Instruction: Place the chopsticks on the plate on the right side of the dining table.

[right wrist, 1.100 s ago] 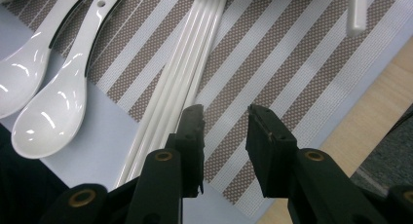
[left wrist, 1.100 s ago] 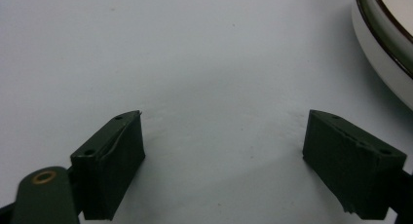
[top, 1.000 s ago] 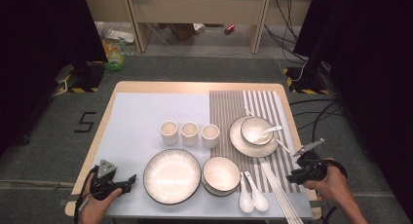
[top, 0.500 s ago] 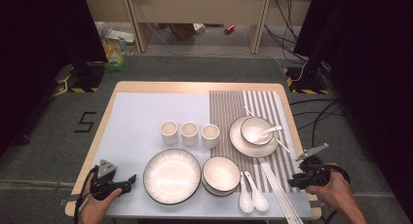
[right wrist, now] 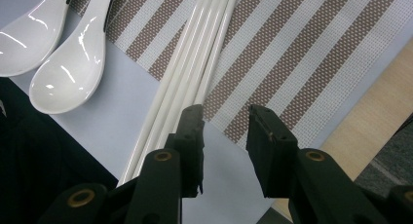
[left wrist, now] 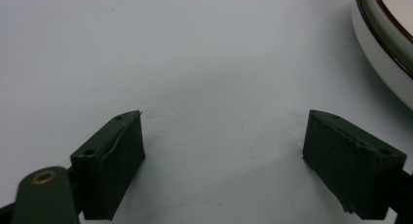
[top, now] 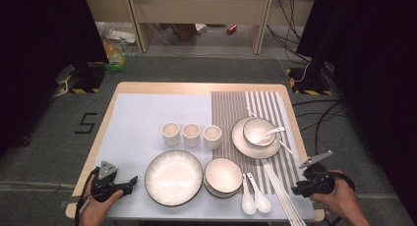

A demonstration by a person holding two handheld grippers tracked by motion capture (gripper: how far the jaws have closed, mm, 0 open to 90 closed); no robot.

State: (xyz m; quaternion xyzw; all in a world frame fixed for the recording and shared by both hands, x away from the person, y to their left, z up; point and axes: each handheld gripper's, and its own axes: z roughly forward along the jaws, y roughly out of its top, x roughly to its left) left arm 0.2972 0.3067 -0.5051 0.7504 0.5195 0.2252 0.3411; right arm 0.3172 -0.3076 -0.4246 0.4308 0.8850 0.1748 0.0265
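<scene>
In the high view we see the right tongs (top: 301, 189) at the lower right of the frame, held in a hand (top: 339, 199) just off the right edge of the surface (top: 147, 88). The chopsticks (top: 280, 189) lie just to their left, a white bundle running diagonally down toward the bottom edge over the striped mat (top: 236, 108).

In the right gripper view we look down the right tongs (right wrist: 224, 117): the jaws stand a narrow gap apart with nothing between them. The chopsticks (right wrist: 195, 58) run from the top centre of that frame down to the lower left, passing just left of the left jaw; we cannot tell whether the jaw touches them. Two white spoons (right wrist: 53, 44) lie side by side in the upper left of that frame, near the chopsticks but apart from them.

The left tongs (top: 129, 181) sit at the lower left of the high view, held by the other hand (top: 96, 206) and pointing toward the big plate (top: 173, 178). In the left gripper view we find the left tongs (left wrist: 224, 131) wide open over bare pale surface, with the plate's dark-edged rim (left wrist: 384, 44) in the upper right corner, apart from the jaws.

Right of the plate a bowl (top: 223, 176) stands, three cups (top: 191, 134) line up above them, and a small bowl with a spoon sits on a saucer (top: 241, 142) at centre right.
</scene>
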